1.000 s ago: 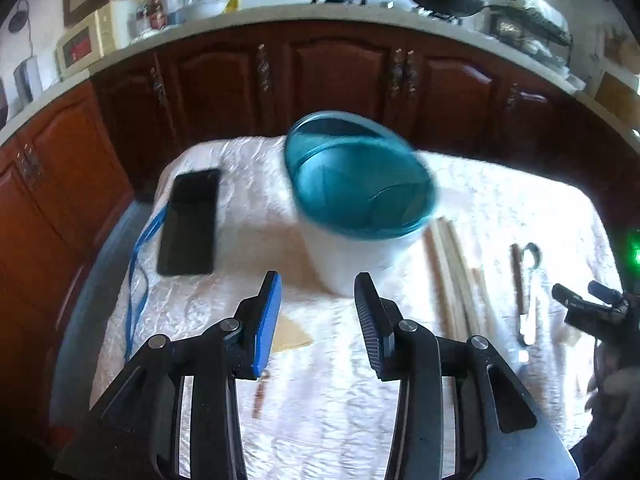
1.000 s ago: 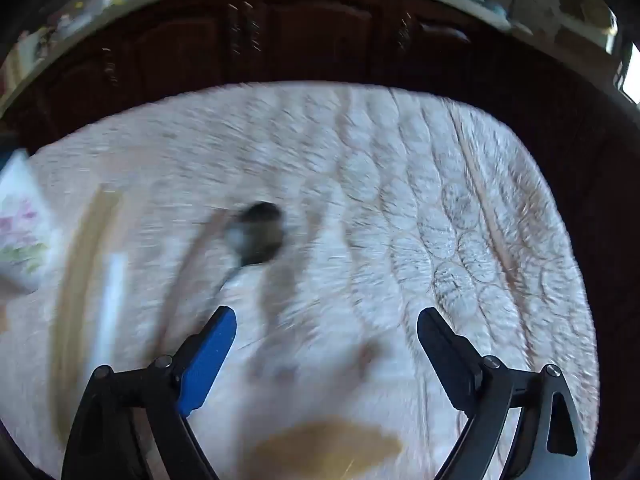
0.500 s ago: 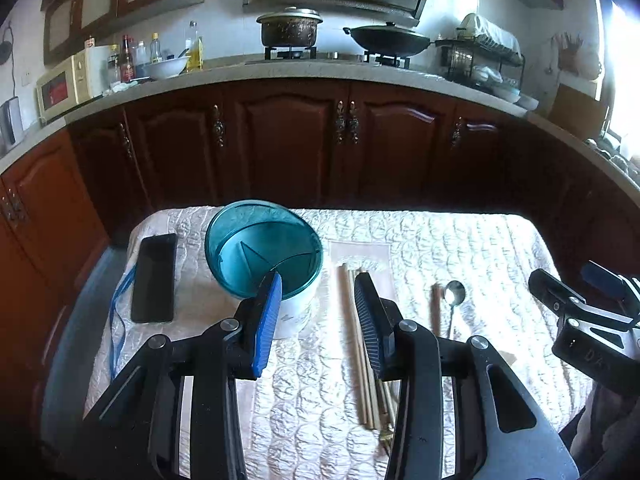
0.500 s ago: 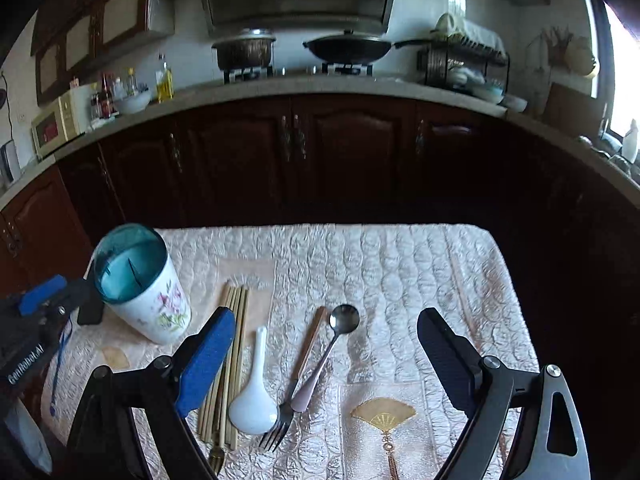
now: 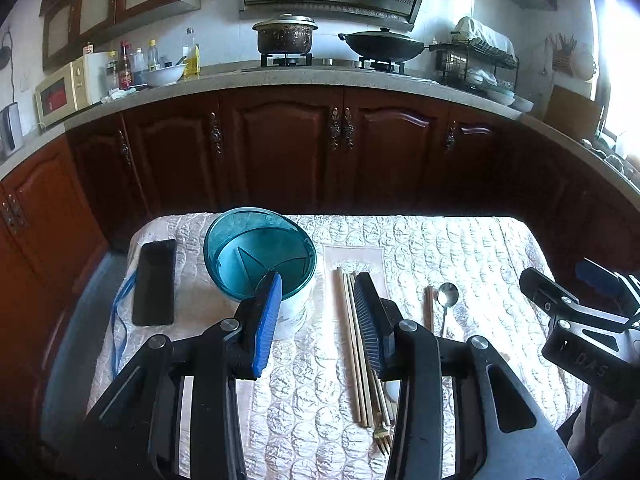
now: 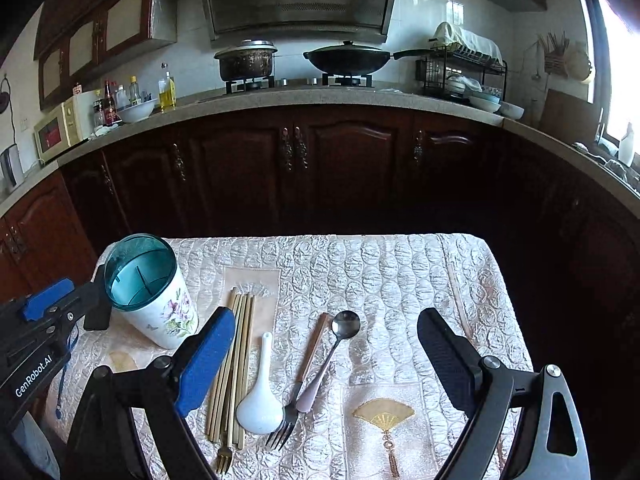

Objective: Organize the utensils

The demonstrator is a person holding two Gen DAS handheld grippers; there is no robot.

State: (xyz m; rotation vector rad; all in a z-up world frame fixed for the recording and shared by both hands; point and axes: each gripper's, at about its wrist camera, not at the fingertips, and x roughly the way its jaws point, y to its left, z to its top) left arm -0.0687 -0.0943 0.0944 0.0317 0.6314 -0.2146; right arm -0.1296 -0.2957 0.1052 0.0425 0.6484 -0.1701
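My worktop point(image 6: 400, 272) wears a quilted cloth. On its left stands the floral utensil holder point(image 6: 156, 300), upright. Beside it lie the chopsticks point(image 6: 236, 360), then a white soup spoon point(image 6: 258, 400), a fork point(image 6: 296, 392) and a metal spoon point(image 6: 340, 336). My left tongs point(image 5: 316, 320) and right tongs point(image 6: 324, 360) both gape wide, holding nothing.

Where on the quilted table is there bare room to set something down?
Free: the cloth right of the steel spoon out to the quilted tablecloth's edge, and the far strip. Crowded: from the teal-lined floral utensil cup past the bamboo chopsticks and white ceramic spoon.
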